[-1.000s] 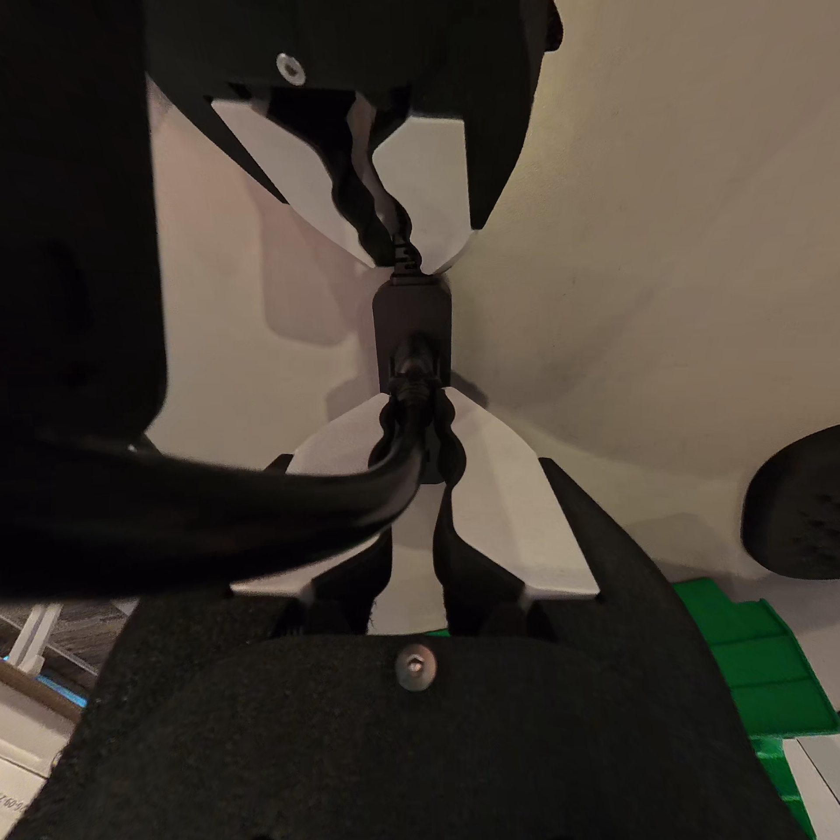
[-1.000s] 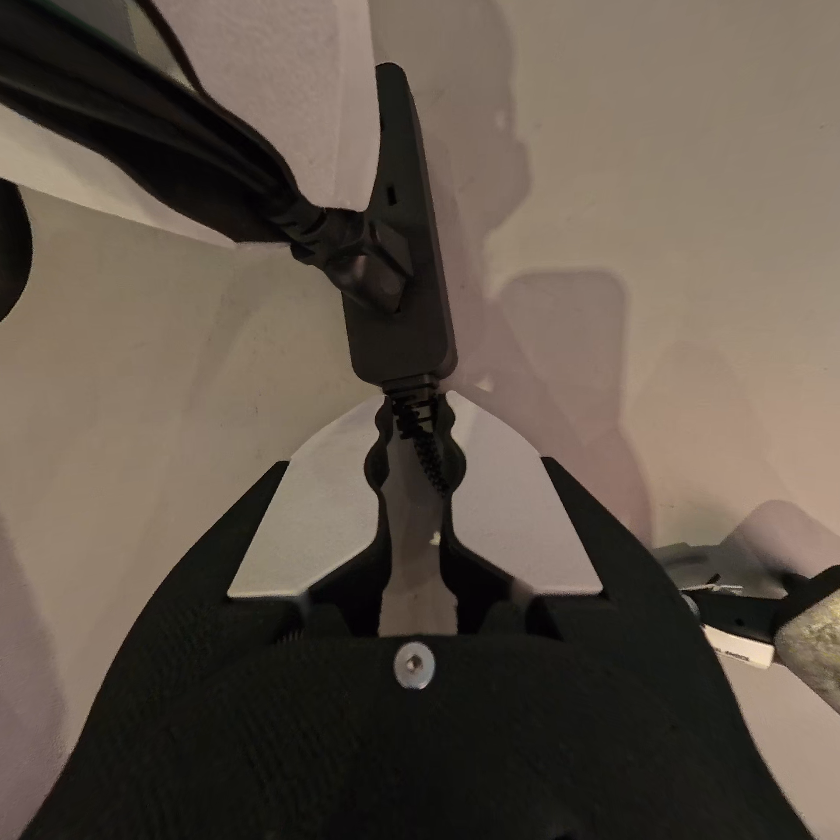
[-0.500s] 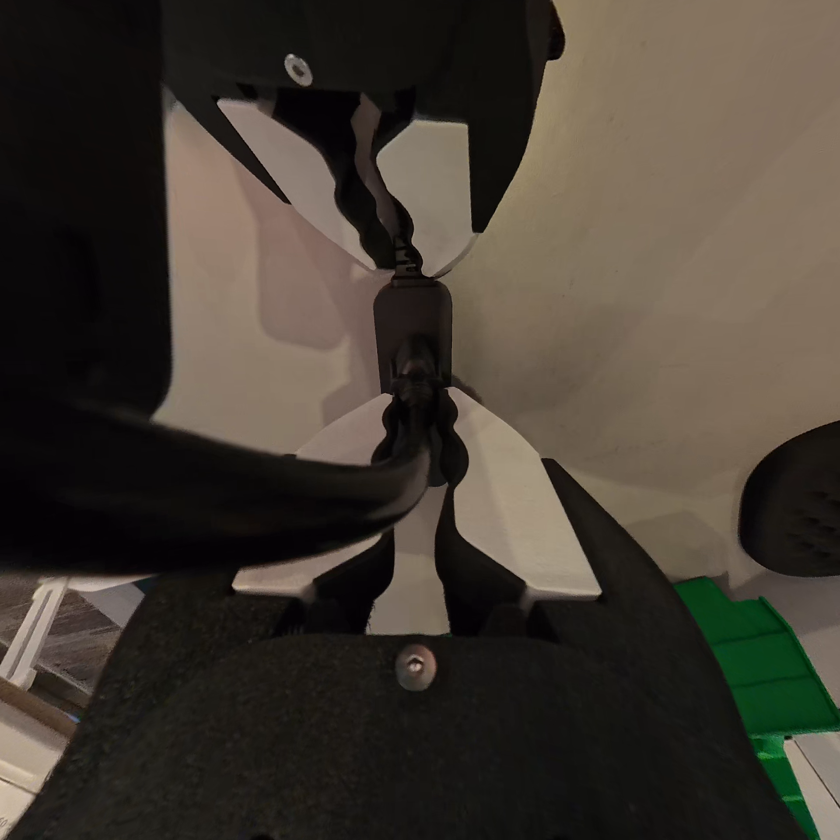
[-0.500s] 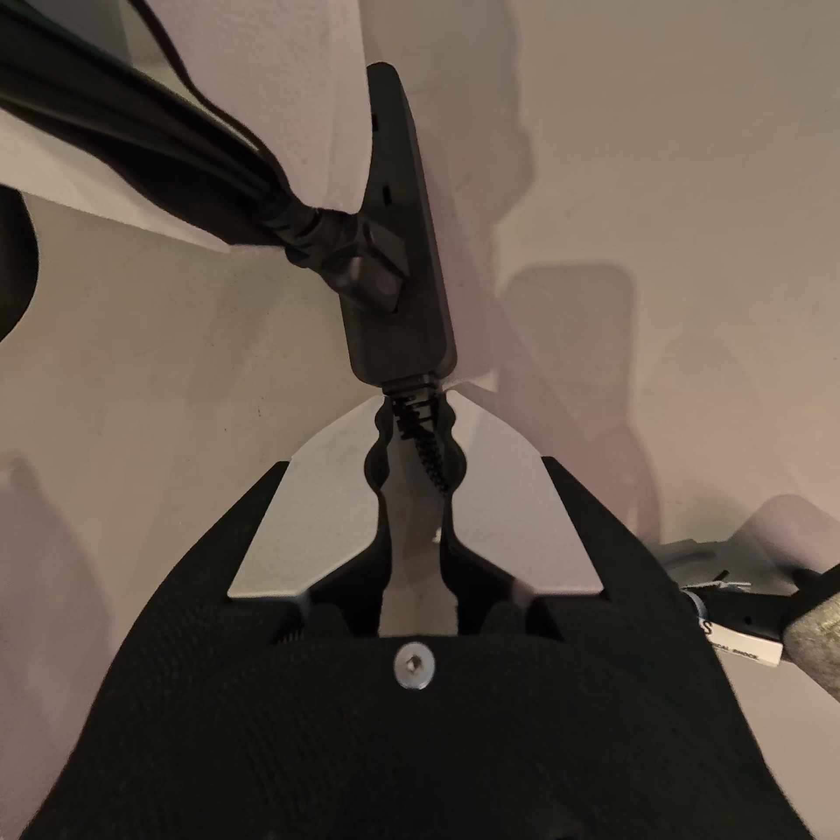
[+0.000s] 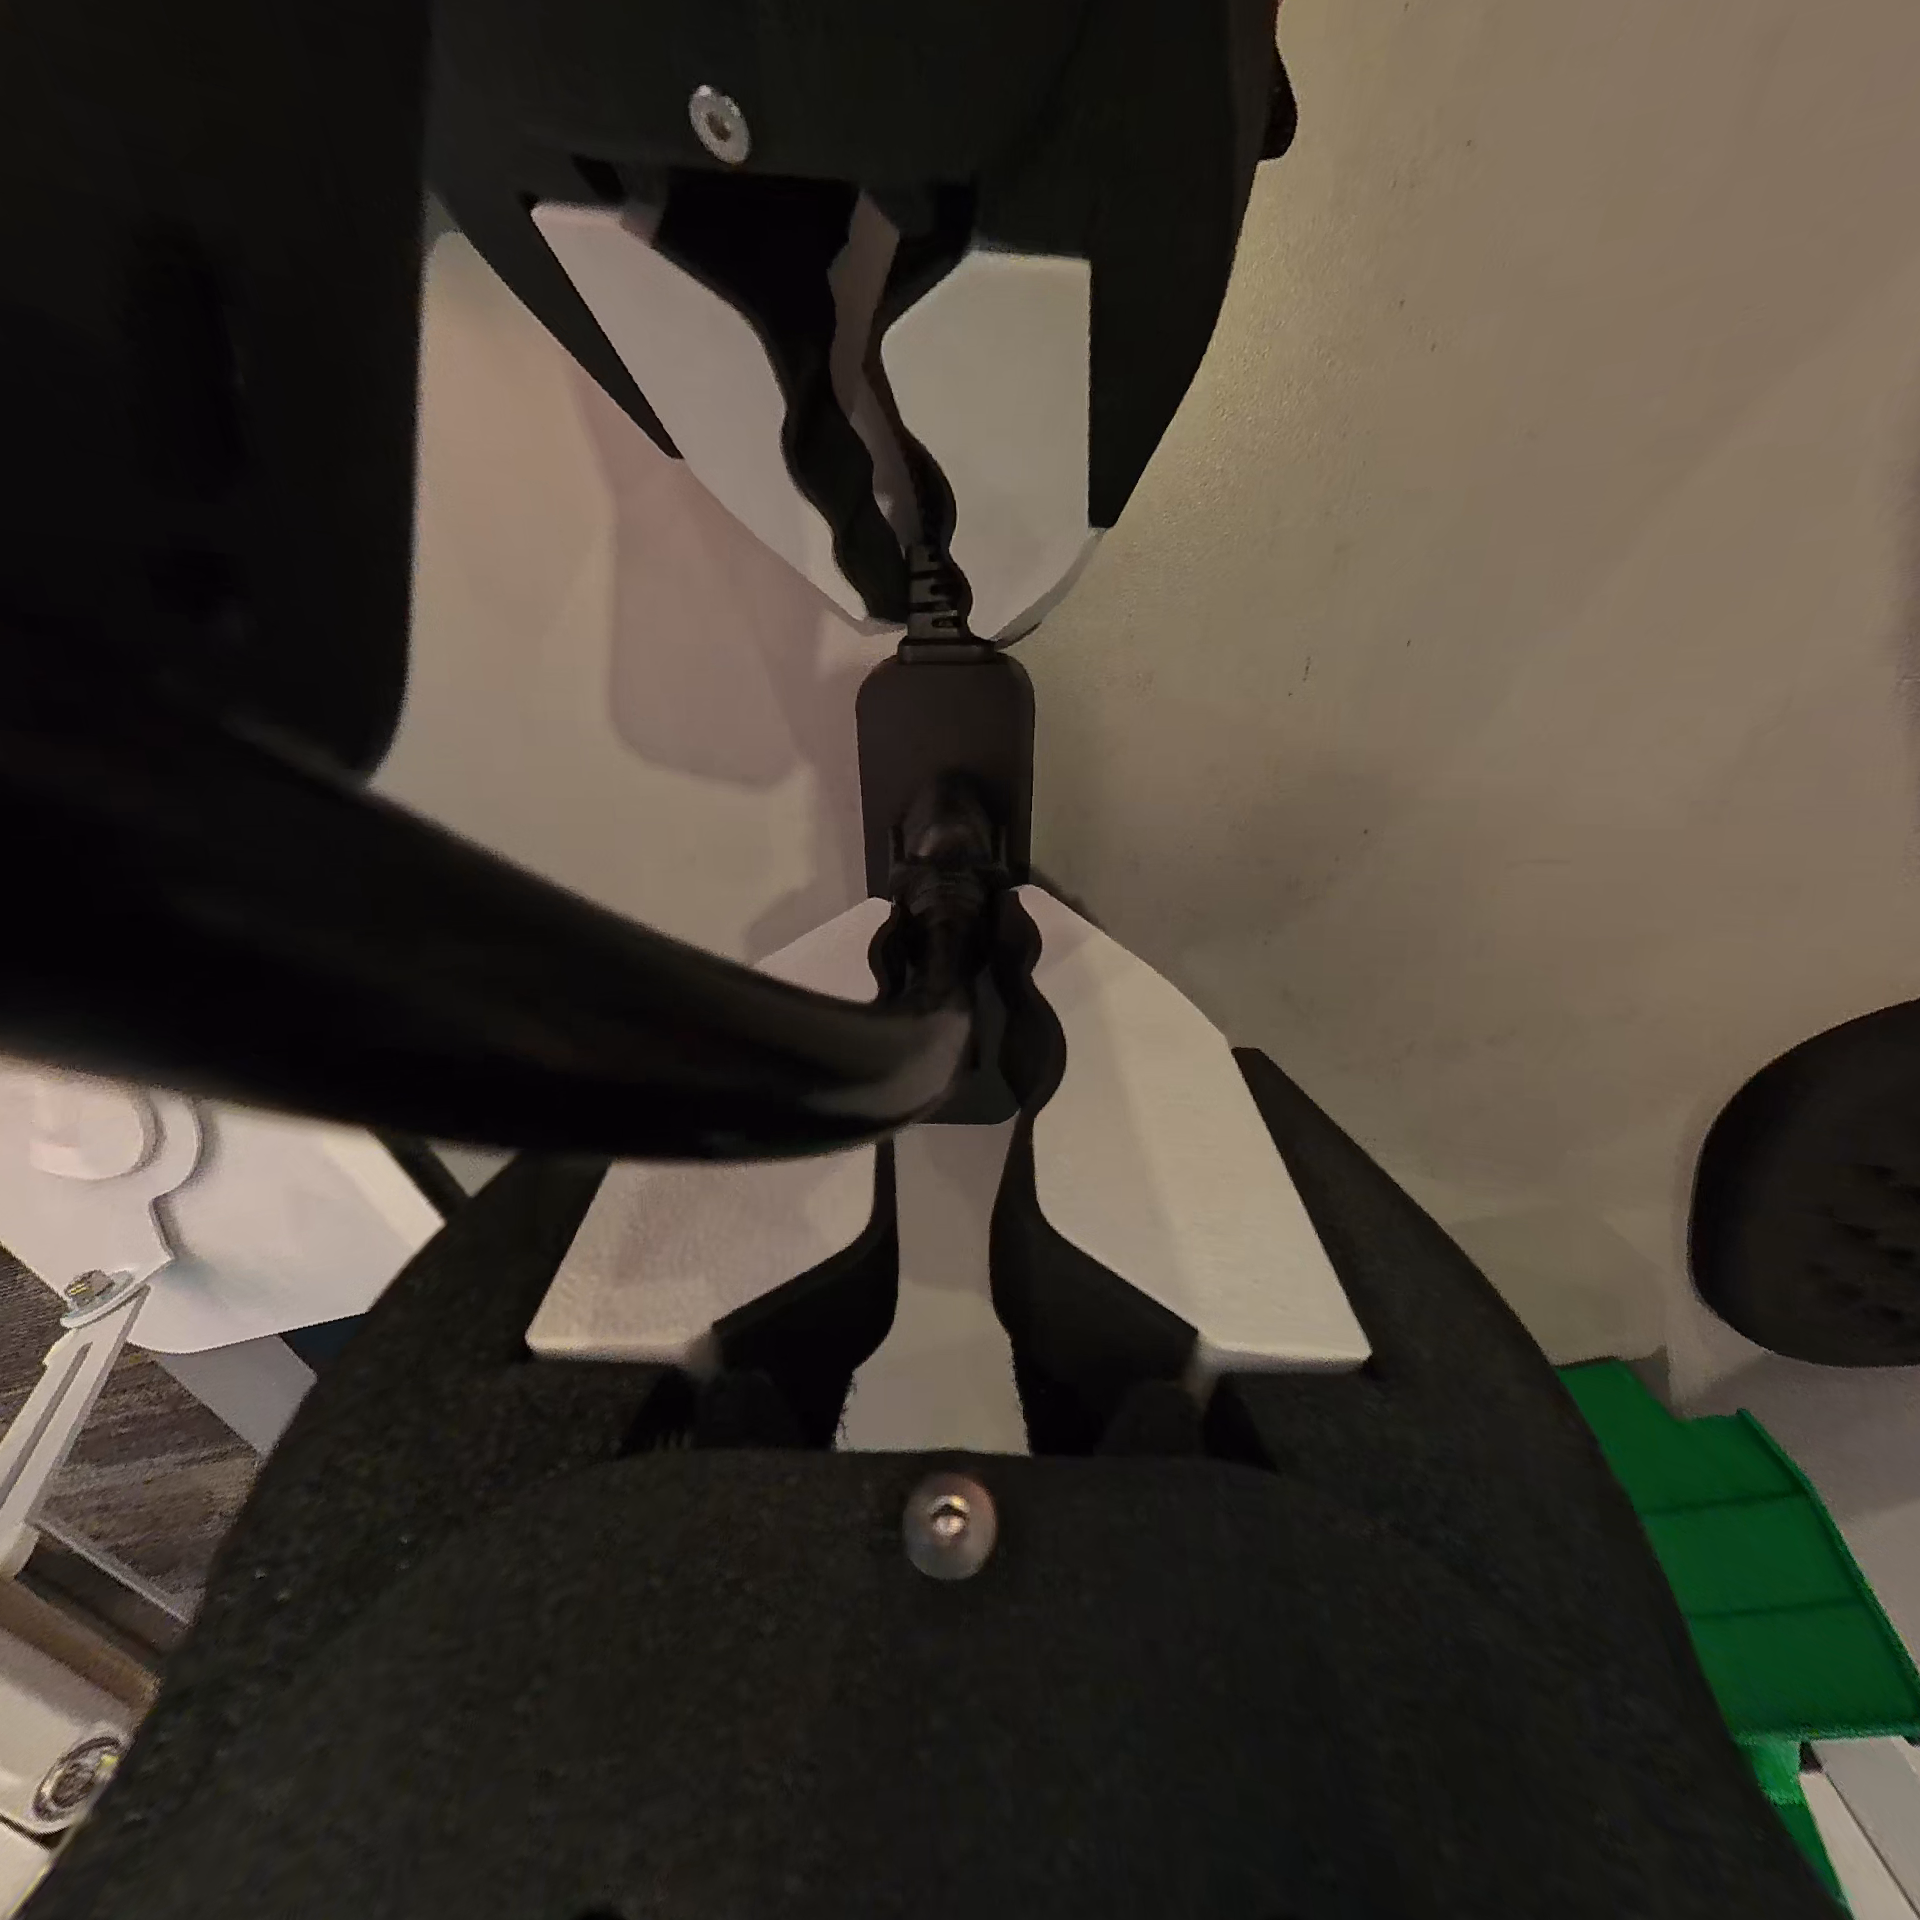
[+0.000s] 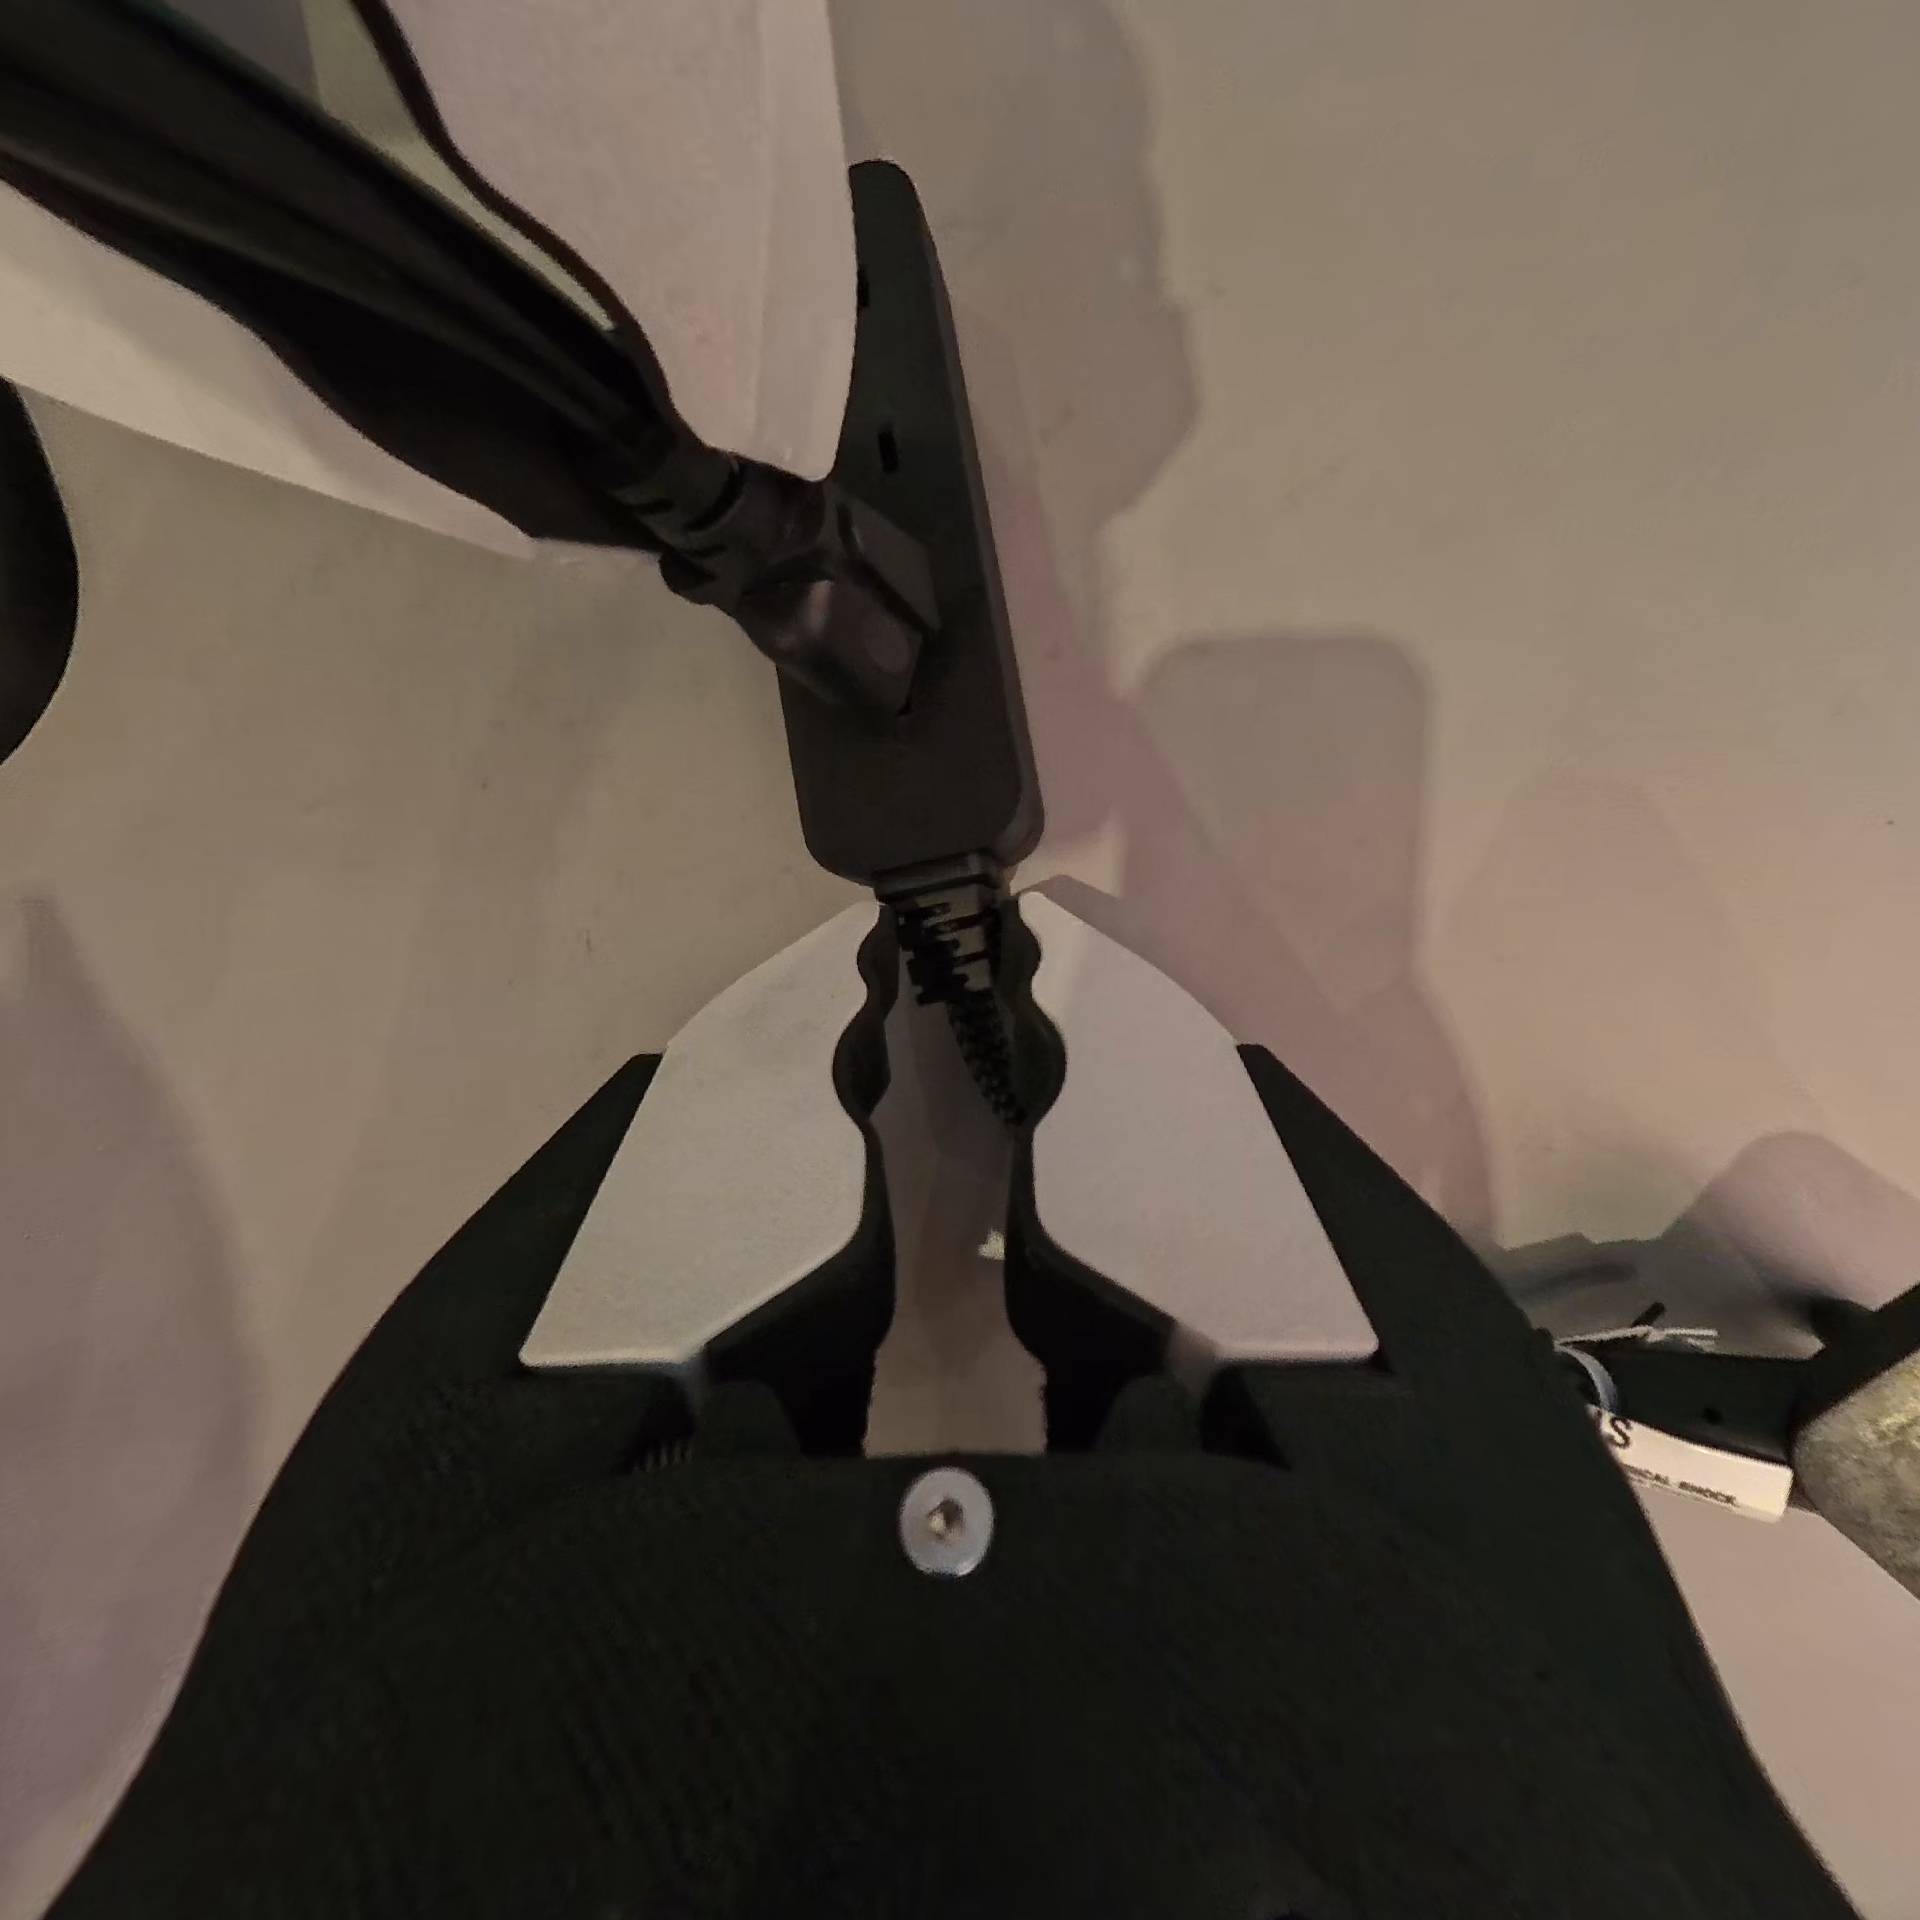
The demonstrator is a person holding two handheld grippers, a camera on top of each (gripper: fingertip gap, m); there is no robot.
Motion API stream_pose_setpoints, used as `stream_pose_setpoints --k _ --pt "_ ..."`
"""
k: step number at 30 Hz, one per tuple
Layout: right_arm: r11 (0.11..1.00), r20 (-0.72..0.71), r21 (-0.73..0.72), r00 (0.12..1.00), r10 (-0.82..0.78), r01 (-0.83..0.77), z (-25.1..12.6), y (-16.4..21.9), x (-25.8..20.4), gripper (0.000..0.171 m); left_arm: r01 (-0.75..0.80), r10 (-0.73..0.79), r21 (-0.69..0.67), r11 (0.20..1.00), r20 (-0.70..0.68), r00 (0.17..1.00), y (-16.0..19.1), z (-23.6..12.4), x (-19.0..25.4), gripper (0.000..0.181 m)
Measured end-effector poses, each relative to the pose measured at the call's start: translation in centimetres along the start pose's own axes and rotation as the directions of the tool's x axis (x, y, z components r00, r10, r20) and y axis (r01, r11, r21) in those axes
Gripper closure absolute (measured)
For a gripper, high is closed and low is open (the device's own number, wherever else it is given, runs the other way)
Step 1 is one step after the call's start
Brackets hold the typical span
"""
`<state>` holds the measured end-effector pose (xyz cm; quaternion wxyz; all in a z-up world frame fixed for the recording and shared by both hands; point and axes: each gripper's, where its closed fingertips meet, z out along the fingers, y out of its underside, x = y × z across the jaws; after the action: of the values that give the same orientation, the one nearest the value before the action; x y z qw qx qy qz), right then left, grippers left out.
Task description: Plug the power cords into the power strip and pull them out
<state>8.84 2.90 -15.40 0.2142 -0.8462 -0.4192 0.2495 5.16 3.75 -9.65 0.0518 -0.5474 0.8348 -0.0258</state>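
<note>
A black power strip point(image 5: 945, 727) is held up off the white table point(image 5: 1455, 520) between my two grippers, which face each other. A black plug point(image 6: 842, 613) sits in one of its sockets, and its thick black cord point(image 5: 520, 987) bends away to the left. My left gripper point(image 5: 951, 925) is shut on this cord just behind the plug. My right gripper point(image 6: 951, 904) is shut on the ribbed cable end point(image 6: 971, 997) of the strip point(image 6: 914, 769). It also shows at the top of the left wrist view point(image 5: 930, 613).
A green plastic crate point(image 5: 1766, 1558) and a round black object point(image 5: 1818, 1195) lie at the right of the left wrist view. A white metal bracket point(image 5: 104, 1309) is at its lower left. Another black plug with a white tag point(image 6: 1714, 1423) lies at the right of the right wrist view. My hands' fingertips stand some 8 cm from each other. Both grippers' tips are roughly 25 cm from the round black object point(image 5: 1818, 1195).
The plug has stayed in the strip and both grips have held. The cord has swung a little higher, and the strip has tilted slightly in the right wrist view.
</note>
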Motion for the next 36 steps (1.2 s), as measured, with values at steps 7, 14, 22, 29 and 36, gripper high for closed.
stream_pose_setpoints --k 7,14,22,29,36 --pt "1.000 0.005 0.009 1.000 -0.019 0.019 0.0 -0.1 0.0 0.151 0.015 -0.015 0.017 1.000 0.011 1.000 0.0 0.0 0.0 0.165" --pt "0.998 -0.002 0.023 0.999 -0.054 0.054 0.0 -0.1 0.1 0.151 0.007 -0.007 -0.002 1.000 0.006 1.000 0.0 0.0 0.0 0.165" --pt "0.988 -0.037 0.085 0.991 -0.130 0.133 -0.1 -0.2 0.1 0.152 0.010 -0.010 0.005 1.000 0.003 1.000 0.0 0.0 0.0 0.165" --pt "0.970 -0.077 0.126 0.976 -0.202 0.210 -0.2 -0.4 0.1 0.153 0.017 -0.017 0.009 1.000 0.003 1.000 0.0 0.0 0.0 0.165" --pt "0.910 -0.050 0.335 0.969 -0.242 0.244 -1.9 -2.5 -0.6 0.134 0.015 -0.015 0.006 1.000 0.002 1.000 0.0 0.0 0.0 0.165"
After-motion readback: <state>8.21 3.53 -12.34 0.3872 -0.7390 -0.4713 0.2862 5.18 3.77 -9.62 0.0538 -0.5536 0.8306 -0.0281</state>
